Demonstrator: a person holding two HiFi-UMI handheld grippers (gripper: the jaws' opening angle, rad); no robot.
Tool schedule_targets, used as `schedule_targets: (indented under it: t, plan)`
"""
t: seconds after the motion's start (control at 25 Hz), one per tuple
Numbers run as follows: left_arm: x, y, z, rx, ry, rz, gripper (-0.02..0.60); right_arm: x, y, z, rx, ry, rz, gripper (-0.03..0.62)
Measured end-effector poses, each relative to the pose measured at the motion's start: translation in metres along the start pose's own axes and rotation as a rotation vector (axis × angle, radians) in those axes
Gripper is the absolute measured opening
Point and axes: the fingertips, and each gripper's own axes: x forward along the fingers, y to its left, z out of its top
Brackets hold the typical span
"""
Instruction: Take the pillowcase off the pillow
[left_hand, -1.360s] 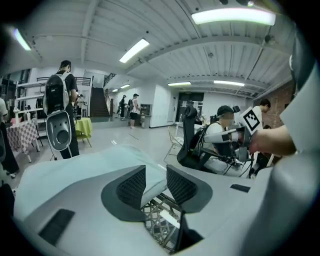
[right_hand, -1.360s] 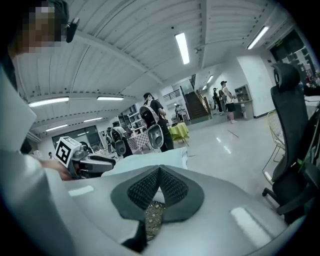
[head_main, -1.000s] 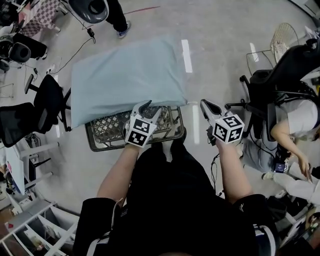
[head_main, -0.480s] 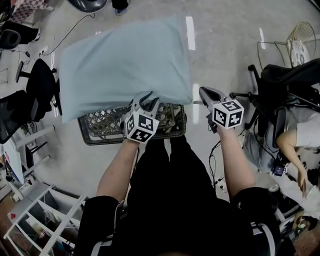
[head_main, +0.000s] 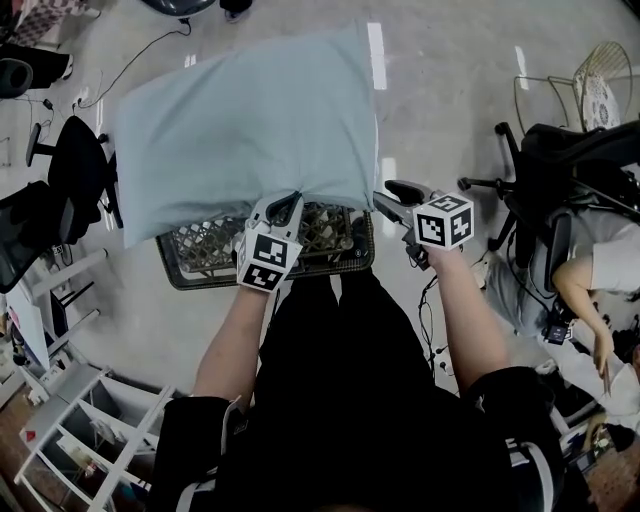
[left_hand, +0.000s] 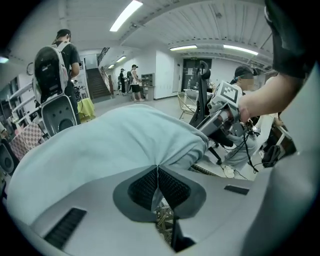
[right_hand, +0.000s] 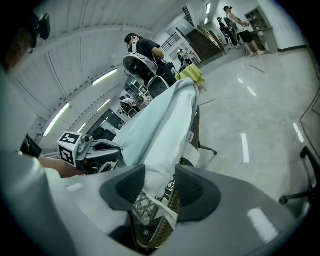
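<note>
Basket (head_main: 200, 262) below; downtilted left gripper (left_hand: 157, 172) just closed fingers (left_hand: 174, 188) on pillowcase (head_main: 240, 130); right gripper (right_hand: 161, 186) fingers (right_hand: 131, 186) just parted astride pillow (right_hand: 170, 150).

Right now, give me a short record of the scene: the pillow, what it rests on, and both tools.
pillowcase: pale blue, on the pillow, lying across the basket
basket: woven, under the pillow's near edge
left tool: shut on the pillowcase's near edge; jaws have just been closing
right tool: open; jaws have just been opening, white tagged fabric at the pillow's corner between them
task state: pillowcase not yet off
</note>
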Motion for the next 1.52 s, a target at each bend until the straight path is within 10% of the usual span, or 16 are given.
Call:
schedule_targets:
  t: [0.24,0.44,0.88,1.2,1.36,1.52]
  plan:
    - [-0.009,0.001,-0.009,-0.016,0.047,-0.006,0.026,0.018,0.014,-0.007,-0.013,0.064,0.024,0.174]
    - [-0.010,0.013,-0.021,0.033,0.083,0.018,0.201,0.031,0.016,-0.005,-0.039,0.064,0.026,0.080]
    - [-0.035,0.037,-0.013,0.156,0.101,0.060,0.009,-0.012,0.028,0.047,0.113,-0.141,0.120,0.020]
    - [-0.066,0.080,-0.029,0.102,0.107,0.115,0.009,-0.027,0.043,0.076,0.100,-0.179,0.128,0.017]
    - [-0.059,0.044,0.002,0.291,0.064,0.107,0.082,-0.025,0.055,0.079,0.088,-0.179,0.116,0.017]
    - [-0.045,-0.004,0.040,0.320,-0.049,0.028,0.172,-0.026,0.071,0.085,0.077,-0.198,0.128,0.015]
